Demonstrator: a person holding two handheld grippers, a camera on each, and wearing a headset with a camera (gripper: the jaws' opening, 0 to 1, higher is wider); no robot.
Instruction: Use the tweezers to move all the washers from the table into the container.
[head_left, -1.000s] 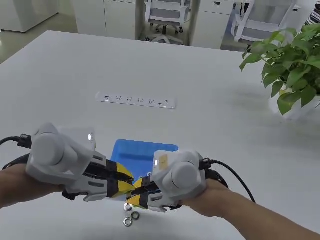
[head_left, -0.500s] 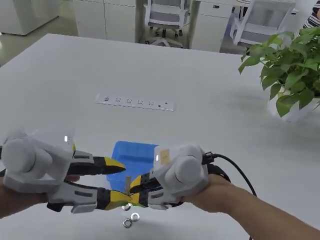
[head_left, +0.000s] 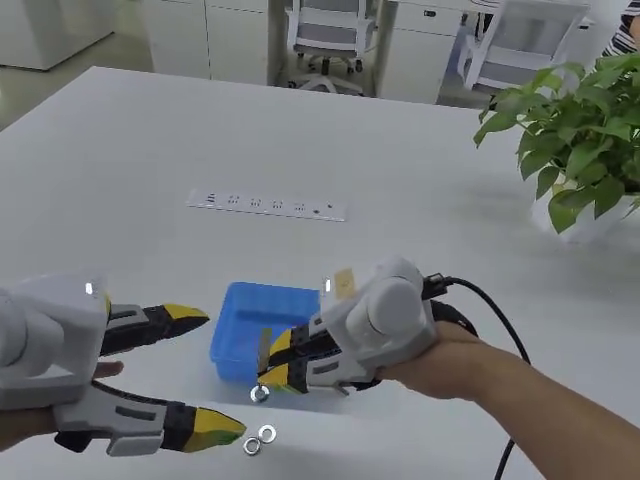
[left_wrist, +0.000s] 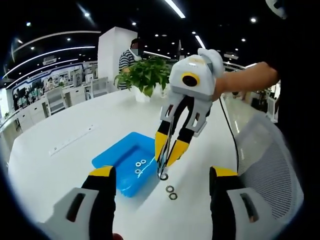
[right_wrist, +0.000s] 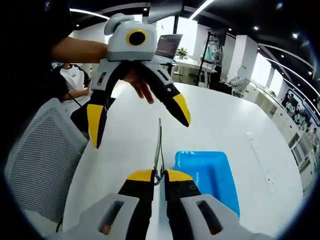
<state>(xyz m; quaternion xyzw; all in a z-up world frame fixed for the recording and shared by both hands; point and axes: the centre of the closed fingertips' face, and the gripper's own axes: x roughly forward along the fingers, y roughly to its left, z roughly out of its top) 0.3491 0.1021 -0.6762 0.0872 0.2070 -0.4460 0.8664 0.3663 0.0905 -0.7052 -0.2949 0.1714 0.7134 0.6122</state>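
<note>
Head view: the left hand-held gripper (head_left: 208, 372) sat at the lower left, its yellow-tipped jaws spread wide with nothing between them. The right hand-held gripper (head_left: 280, 362) was clamped on slim metal tweezers (head_left: 264, 353). These pointed down at a silver metal washer (head_left: 260, 394) on the white worktop (head_left: 400, 180), just beside the near edge of a shallow blue plastic tray (head_left: 240, 310). Two more washers (head_left: 267, 433) lay together on the worktop, a little nearer the person. A white power strip (head_left: 265, 205) lay beyond the tray, and a green potted plant (head_left: 575, 120) stood at the far right.

Left gripper view: its own jaws stood far apart and empty. Opposite, the right hand-held gripper hung tips-down, pinched on the tweezers. The tweezer points met the silver metal washer next to the tray, but whether they gripped it could not be told. At least two washers inside the tray (left_wrist: 143, 161) lay on its blue floor.

Right gripper view: its jaws were almost closed around the tweezers, which ran straight ahead. The left hand-held gripper faced it, splayed open. The tray lay ahead to the right, and a grey mesh chair (right_wrist: 40, 165) stood at the left.
</note>
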